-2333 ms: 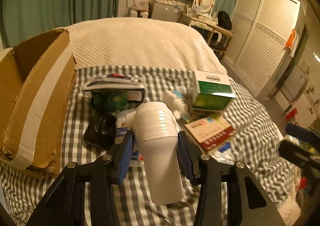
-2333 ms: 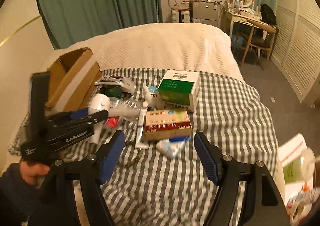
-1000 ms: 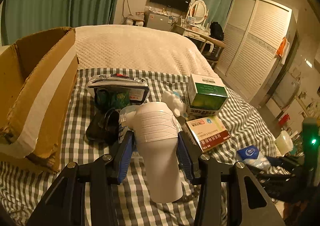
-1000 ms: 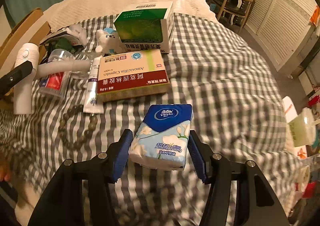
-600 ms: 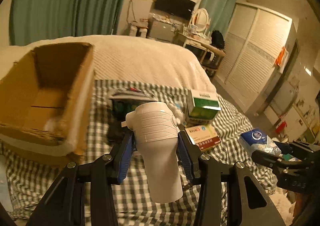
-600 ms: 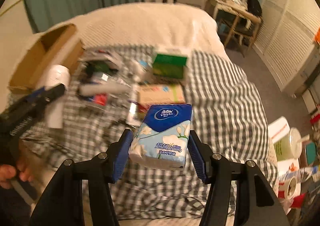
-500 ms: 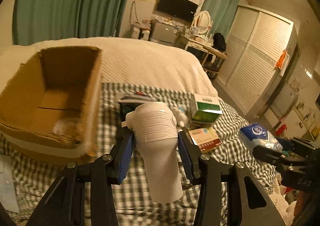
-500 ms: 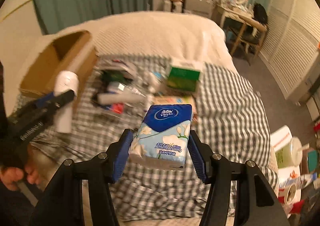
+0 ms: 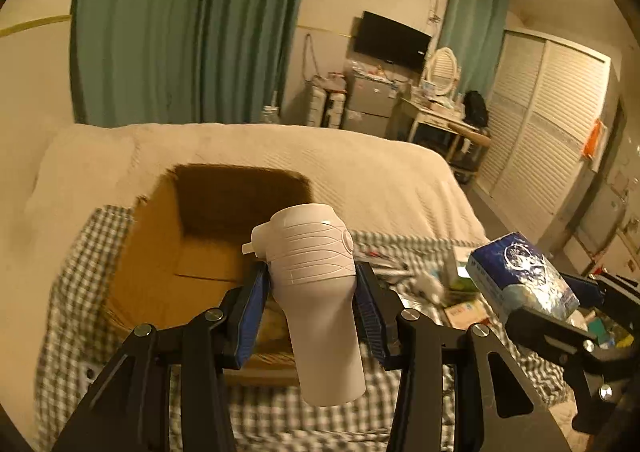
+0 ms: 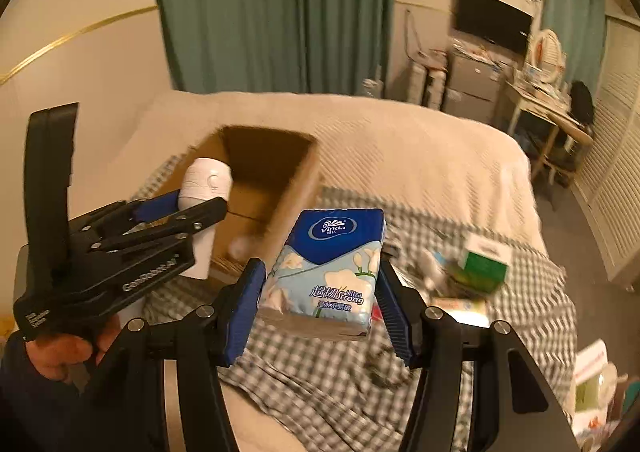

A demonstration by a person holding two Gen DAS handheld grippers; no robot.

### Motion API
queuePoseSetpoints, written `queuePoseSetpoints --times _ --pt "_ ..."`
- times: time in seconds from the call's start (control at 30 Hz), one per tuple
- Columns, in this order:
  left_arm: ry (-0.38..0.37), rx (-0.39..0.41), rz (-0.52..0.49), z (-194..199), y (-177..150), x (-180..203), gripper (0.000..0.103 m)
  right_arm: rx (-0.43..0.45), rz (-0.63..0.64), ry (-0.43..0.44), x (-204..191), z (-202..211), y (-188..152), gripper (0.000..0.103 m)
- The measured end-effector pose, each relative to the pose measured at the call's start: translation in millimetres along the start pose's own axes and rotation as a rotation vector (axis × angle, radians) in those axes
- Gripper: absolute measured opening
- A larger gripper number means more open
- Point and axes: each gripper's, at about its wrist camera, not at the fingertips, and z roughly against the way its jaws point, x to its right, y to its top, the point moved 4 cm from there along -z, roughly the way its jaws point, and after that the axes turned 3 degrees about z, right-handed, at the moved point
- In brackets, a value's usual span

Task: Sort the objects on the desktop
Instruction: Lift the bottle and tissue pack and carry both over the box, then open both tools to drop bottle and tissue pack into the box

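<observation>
Lying across one bed (image 9: 360, 167): one checked blanket (image 10: 532, 316), with one open cardboard box (image 9: 168, 252) on its left part. Two tools: left tool (image 9: 310, 292) clamped on one white bottle (image 9: 316, 292) over the box; right tool (image 10: 320, 292) clamped on one tissue pack (image 10: 324, 276) above the blanket. Blurred clutter beyond, uncountable; one green box (image 10: 484, 264) discernible.

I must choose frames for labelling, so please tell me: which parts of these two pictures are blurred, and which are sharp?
Left wrist view: the white bottle in the left gripper is sharp; the cardboard box and checked cloth are smeared.
Right wrist view: the tissue pack in the right gripper is sharp; the green box and clutter around it are blurred. The lighting is dim and yellow in both.
</observation>
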Motion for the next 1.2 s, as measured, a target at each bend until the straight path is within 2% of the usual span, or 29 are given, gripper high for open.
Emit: queuePoseSetpoints --times 0.13,0.3,0.43,0.53,0.7,0.77,0.8,0.83,0.9,1.1,1.2 --pt "0.058 0.004 0.037 -6 15 -33 0.045 0.034 -0.005 0.049 -19 -13 22 0.056" --pt "0.134 -0.036 0.085 -33 16 -73 0.045 0.043 -0.038 0.14 -32 -57 42 0.056" --pt "0.178 -0.074 0.08 -58 7 -86 0.045 0.016 -0.093 0.204 -35 -104 42 0.056" --pt "0.179 -0.093 0.091 -72 1 -89 0.045 0.0 -0.125 0.239 -37 -134 36 0.056" --pt "0.181 -0.11 0.118 -87 -3 -86 0.046 -0.006 -0.151 0.293 -33 -159 28 0.057" --pt "0.165 -0.122 0.134 -89 -4 -86 0.05 0.011 -0.171 0.327 -31 -157 26 0.058" --pt "0.168 -0.121 0.137 -89 -4 -85 0.063 0.02 -0.179 0.341 -30 -157 26 0.059" --pt "0.181 -0.118 0.137 -86 -3 -83 0.084 0.025 -0.183 0.348 -29 -157 28 0.061" --pt "0.214 -0.093 0.138 -76 -1 -82 0.098 0.049 -0.197 0.35 -28 -151 31 0.067" --pt "0.178 -0.056 0.127 -40 5 -66 0.098 0.088 -0.229 0.308 -6 -114 37 0.067" --pt "0.153 -0.03 0.107 -17 8 -40 0.098 0.109 -0.202 0.238 15 -79 37 0.067"
